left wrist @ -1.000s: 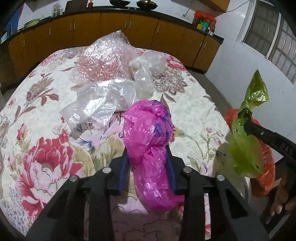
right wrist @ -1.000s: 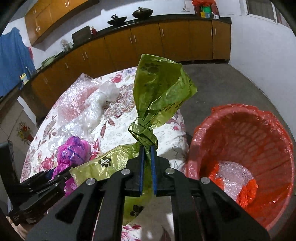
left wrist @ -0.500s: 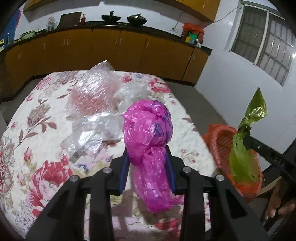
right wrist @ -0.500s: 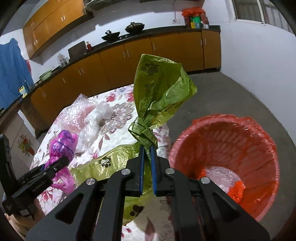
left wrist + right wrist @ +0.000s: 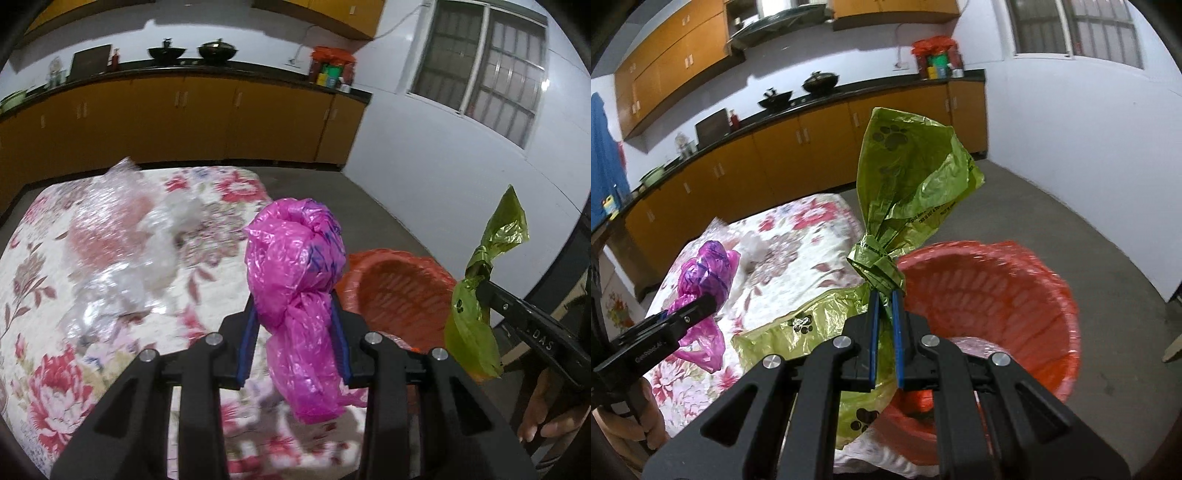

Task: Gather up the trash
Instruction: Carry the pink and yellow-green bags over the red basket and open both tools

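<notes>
My left gripper (image 5: 293, 314) pinches a knotted pink plastic bag (image 5: 295, 266) at centre frame; my right gripper (image 5: 882, 310) clamps a knotted green paw-print bag (image 5: 908, 177) beside the red-lined bin (image 5: 997, 295).

Two tied bags are in the air: one pink bag (image 5: 295, 273) and one green bag (image 5: 905, 177). One orange-lined bin (image 5: 997, 295) stands on the floor. On the flowered bed (image 5: 37, 332) lie perhaps three pieces of clear plastic (image 5: 122, 258), though blur merges them.
</notes>
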A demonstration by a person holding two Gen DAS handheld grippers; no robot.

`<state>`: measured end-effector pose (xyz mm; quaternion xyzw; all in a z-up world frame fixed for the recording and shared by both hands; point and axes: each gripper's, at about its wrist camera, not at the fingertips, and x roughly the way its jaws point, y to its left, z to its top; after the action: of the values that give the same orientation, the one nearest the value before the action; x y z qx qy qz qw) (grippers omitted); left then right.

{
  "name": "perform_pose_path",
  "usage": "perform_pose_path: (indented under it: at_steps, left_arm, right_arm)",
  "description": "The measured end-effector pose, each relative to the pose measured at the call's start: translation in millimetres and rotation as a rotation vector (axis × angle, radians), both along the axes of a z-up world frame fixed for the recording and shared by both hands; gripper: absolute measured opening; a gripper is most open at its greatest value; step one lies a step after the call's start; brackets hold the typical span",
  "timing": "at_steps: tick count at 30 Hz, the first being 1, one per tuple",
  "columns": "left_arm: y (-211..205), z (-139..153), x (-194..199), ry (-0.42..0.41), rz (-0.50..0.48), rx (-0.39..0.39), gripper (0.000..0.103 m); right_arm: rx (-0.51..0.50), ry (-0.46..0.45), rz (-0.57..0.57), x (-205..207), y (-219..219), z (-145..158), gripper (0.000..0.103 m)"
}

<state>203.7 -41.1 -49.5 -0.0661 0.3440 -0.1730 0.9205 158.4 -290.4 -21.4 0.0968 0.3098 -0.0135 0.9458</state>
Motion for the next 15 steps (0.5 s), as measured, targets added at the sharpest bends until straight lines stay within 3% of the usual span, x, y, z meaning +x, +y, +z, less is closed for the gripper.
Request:
perform_pose_path:
  at_steps: [15]
  left_arm:
    - [-74, 3, 3, -0.005, -0.152, 0.005, 0.035]
  right_arm:
    - [-0.029, -0.004, -0.127, -16, -47, -3, 0.008]
